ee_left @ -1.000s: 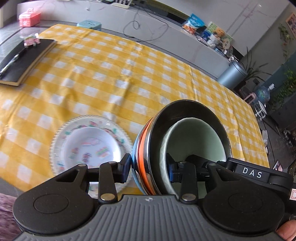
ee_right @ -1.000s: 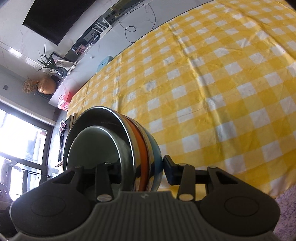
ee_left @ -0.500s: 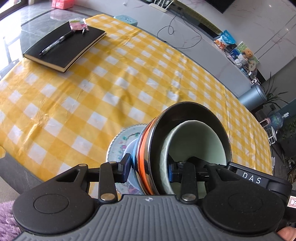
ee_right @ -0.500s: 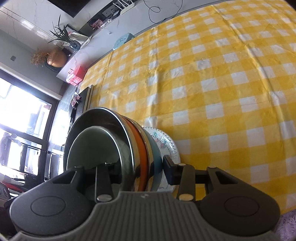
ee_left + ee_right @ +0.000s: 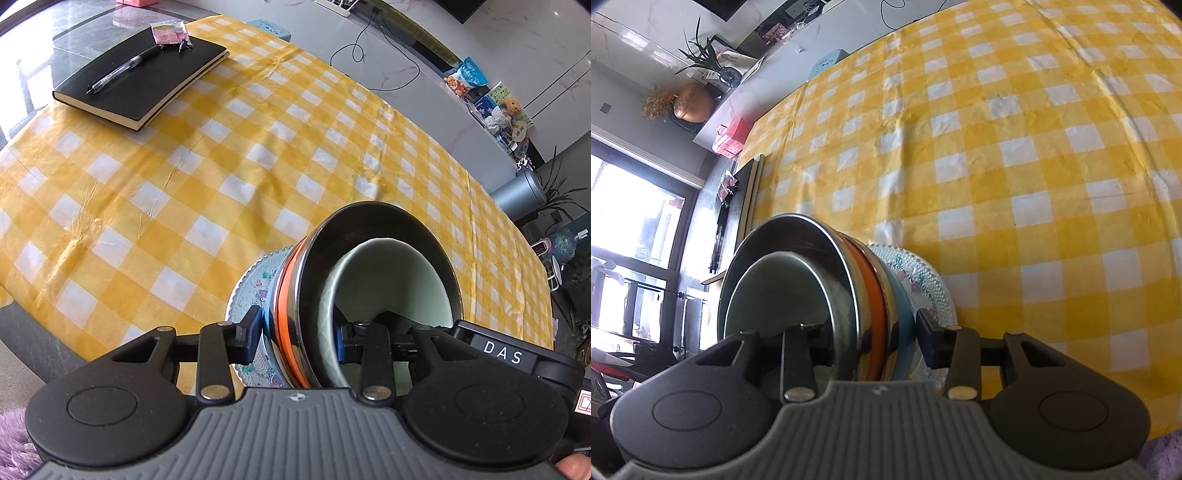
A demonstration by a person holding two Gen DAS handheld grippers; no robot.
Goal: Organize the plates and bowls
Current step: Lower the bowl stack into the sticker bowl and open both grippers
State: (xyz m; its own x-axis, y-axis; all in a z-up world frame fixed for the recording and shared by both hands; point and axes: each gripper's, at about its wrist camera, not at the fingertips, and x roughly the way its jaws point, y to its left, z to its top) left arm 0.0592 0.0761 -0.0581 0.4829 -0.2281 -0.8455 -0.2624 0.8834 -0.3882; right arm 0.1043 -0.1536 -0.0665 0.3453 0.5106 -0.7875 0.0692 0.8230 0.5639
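- Left gripper (image 5: 297, 338) & right gripper (image 5: 871, 338): fingers of each clamped across the rim of the nested bowl stack (image 5: 369, 280), one on either side.
- Stack sits over the patterned glass plate (image 5: 255, 280) near the table (image 5: 184, 192) edge (contact not visible).
- Steel + ceramic: stiff, slick, prob. heavy; rim grip suits.
- Notebook (image 5: 144, 81) w/ pen well apart; nothing blocking.

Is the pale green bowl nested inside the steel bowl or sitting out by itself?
Nested: the pale green bowl sits within the steel bowl's rim.
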